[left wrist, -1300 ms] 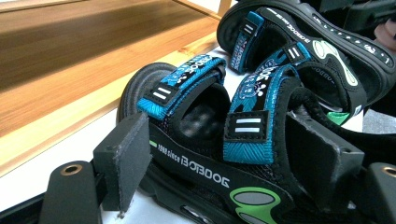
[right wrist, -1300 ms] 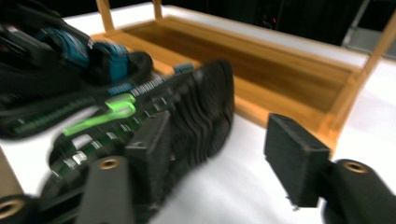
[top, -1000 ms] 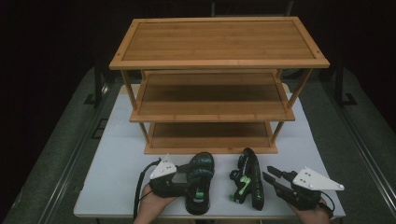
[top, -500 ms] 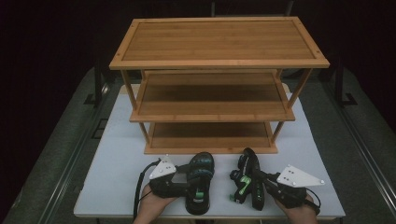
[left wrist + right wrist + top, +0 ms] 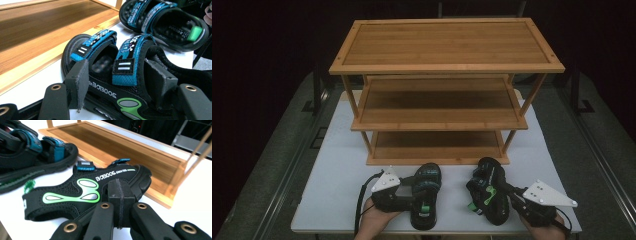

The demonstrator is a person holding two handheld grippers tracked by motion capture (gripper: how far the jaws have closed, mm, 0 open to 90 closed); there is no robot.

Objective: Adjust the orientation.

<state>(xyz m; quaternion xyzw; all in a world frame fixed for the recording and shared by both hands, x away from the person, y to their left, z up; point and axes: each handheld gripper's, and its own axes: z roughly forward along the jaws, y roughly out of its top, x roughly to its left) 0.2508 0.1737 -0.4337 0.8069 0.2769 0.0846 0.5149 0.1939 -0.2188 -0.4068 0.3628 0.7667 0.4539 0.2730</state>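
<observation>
Two black sandals with blue straps and green marks lie on the white table (image 5: 337, 170) in front of a bamboo rack. My left gripper (image 5: 412, 192) (image 5: 120, 82) is shut on the left sandal (image 5: 427, 200) (image 5: 130, 55), one pad outside its side wall and one inside, beside the blue strap. My right gripper (image 5: 507, 192) (image 5: 118, 195) is shut, pads pressed together with nothing seen between them, right against the side of the right sandal (image 5: 487, 197) (image 5: 82, 190). That sandal tips its green-patterned side toward the right gripper's camera.
The three-tier bamboo rack (image 5: 447, 45) stands just behind the sandals, its bottom shelf (image 5: 437, 145) (image 5: 120, 152) bare and low to the table. A person's hands hold both grippers at the table's front edge. Dark floor and rails flank the table.
The right gripper's jaws went from open to shut as it went left to the right sandal and back right. That sandal, first standing on its edge, now lies wider. The left gripper kept still.
</observation>
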